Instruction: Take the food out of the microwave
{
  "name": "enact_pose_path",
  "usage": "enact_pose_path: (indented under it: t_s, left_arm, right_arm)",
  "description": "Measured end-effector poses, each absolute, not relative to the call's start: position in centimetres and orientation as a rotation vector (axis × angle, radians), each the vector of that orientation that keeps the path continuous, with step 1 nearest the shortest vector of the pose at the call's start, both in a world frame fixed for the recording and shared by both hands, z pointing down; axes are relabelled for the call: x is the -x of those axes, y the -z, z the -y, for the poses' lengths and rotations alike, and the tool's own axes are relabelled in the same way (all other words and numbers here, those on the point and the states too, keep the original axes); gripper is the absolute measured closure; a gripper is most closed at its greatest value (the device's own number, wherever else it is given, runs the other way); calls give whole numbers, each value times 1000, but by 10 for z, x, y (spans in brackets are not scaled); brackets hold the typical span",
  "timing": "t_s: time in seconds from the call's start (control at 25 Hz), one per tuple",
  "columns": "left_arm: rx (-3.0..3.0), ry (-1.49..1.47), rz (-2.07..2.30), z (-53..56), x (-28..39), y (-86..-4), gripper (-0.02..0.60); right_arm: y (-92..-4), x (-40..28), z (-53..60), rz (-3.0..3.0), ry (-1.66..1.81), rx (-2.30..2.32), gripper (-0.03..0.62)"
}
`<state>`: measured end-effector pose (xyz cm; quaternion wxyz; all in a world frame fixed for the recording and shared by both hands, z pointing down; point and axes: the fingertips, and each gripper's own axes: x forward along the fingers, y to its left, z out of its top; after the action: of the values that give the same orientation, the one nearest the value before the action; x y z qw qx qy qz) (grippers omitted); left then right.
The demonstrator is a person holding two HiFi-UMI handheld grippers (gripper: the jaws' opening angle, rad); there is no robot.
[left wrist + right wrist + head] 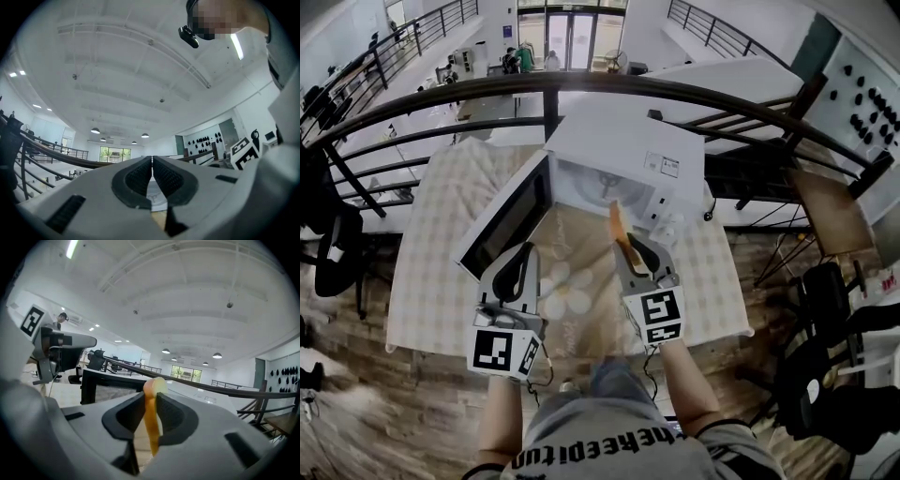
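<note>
A thin orange slice of food (151, 427) is pinched between the fingers (172, 417) of the right gripper (631, 246). Its upper end sticks out beyond them, just in front of the open microwave (628, 150) on the bench (427, 281). The fingers of the left gripper (152, 174) are pressed together with nothing between them, near the swung-open microwave door (508, 220).

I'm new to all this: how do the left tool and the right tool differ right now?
The left tool has its jaws pressed together on nothing; the right tool pinches an orange food slice. The left tool sits by the open microwave door; the right tool faces the cavity. Both share the same grey design.
</note>
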<state>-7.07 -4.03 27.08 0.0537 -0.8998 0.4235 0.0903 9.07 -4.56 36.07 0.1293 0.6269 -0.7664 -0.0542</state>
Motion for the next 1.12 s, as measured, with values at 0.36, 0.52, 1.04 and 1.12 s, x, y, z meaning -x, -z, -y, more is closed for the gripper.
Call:
enact_pose_path:
  t_s: [0.36,0.52,1.04,1.12]
  left_arm:
    - [2747,-273,-1255,31,60,-268,571]
    - [2754,-267,-1237,27,55,-268,571]
    - [2763,-270,-1207,16,52,-264,571]
    - [2763,-270,-1210,15,53,-265,571]
  right_arm:
    - [-343,-100,18,2238,166,-1894,513]
    - [-336,-104,7,2248,163,-1932,513]
    - [-308,-111,-24,2275,173,-2045,513]
    - [-305,-112,-27,2278,177,-2056,513]
